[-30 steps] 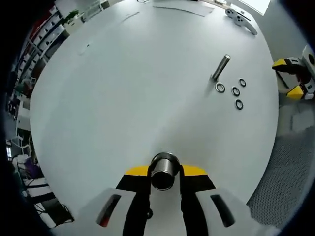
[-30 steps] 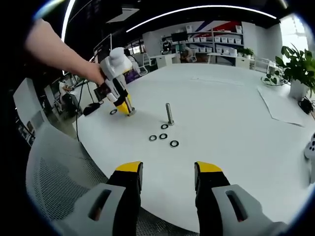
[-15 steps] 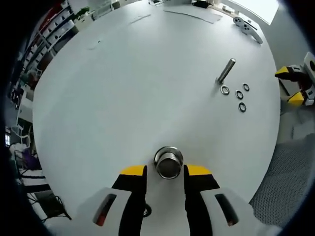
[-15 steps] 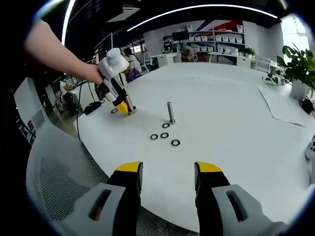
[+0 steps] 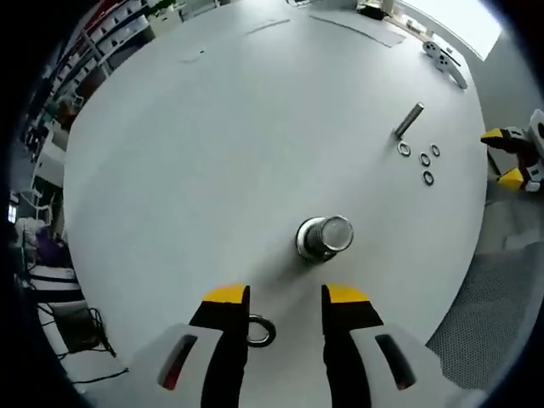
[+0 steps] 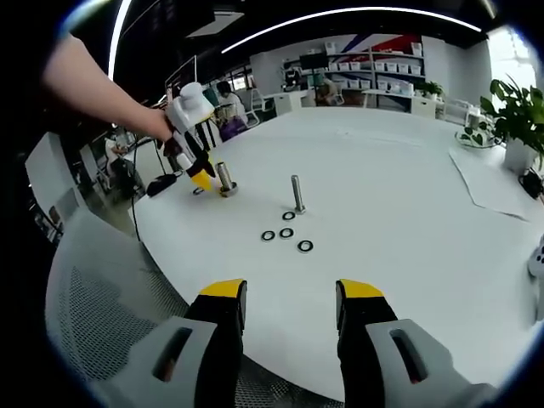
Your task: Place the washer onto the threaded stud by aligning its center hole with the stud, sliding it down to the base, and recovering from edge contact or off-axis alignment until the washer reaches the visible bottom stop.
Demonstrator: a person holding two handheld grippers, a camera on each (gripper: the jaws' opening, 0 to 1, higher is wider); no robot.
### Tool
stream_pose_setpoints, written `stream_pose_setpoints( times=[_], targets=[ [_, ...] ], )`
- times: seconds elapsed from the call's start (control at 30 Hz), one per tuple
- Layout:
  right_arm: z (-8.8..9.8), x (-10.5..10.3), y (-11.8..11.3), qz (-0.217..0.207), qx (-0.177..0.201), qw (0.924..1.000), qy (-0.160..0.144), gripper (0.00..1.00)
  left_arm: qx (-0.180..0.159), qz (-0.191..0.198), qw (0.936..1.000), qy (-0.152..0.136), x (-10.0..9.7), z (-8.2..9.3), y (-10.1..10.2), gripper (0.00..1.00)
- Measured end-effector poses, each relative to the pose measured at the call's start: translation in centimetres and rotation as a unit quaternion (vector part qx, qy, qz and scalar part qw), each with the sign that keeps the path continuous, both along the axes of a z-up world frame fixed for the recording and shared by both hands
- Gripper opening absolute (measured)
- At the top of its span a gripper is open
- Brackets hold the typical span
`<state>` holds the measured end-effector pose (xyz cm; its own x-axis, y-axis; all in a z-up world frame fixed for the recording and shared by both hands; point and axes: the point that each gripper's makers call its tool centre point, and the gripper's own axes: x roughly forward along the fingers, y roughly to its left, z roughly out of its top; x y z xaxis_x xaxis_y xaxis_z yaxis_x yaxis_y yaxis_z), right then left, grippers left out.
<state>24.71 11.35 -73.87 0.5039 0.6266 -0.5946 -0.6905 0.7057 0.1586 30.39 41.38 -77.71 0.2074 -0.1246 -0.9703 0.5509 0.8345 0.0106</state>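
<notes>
The left gripper [image 5: 286,299] has opened and pulled back from the upright threaded metal stud [image 5: 324,237], which now stands free on the round white table [image 5: 212,153]. One loose steel washer [image 5: 259,331] lies between its jaws. A second thin stud [image 6: 297,194] has four dark ring washers [image 6: 286,233] beside it. The right gripper [image 6: 289,299] is open, empty.

We count five washers [image 6: 287,233] on the table [image 6: 399,212]: four by one stud [image 6: 297,195], one by the other. That makes two upright studs, and we hold two grippers [image 6: 290,299].
</notes>
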Motion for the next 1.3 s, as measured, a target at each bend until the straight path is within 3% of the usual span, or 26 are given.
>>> stream_pose_setpoints(
  times=[0.47, 0.7, 0.97, 1.1, 1.3],
  targets=[
    [-0.1, -0.1, 0.0, 0.004, -0.004, 1.0000, 0.002, 0.45, 0.026, 0.055, 0.9980, 0.016, -2.2, -1.3, 4.7, 0.35],
    [-0.1, 0.0, -0.1, 0.003, -0.004, 1.0000, 0.001, 0.45, 0.027, 0.057, 0.9977, 0.027, -2.8, -2.2, 4.6, 0.33],
    [-0.1, 0.0, -0.1, 0.000, -0.004, 1.0000, 0.000, 0.45, 0.015, 0.070, 0.9969, 0.032, -2.6, -1.9, 4.5, 0.32],
    [-0.1, 0.0, -0.1, 0.001, -0.006, 1.0000, 0.000, 0.45, 0.007, 0.103, 0.9944, 0.023, -2.4, -1.9, 4.5, 0.31],
    [-0.2, 0.0, -0.1, 0.003, -0.008, 1.0000, 0.001, 0.45, 0.007, 0.079, 0.9967, 0.018, -2.5, -1.8, 3.9, 0.22]
  ],
)
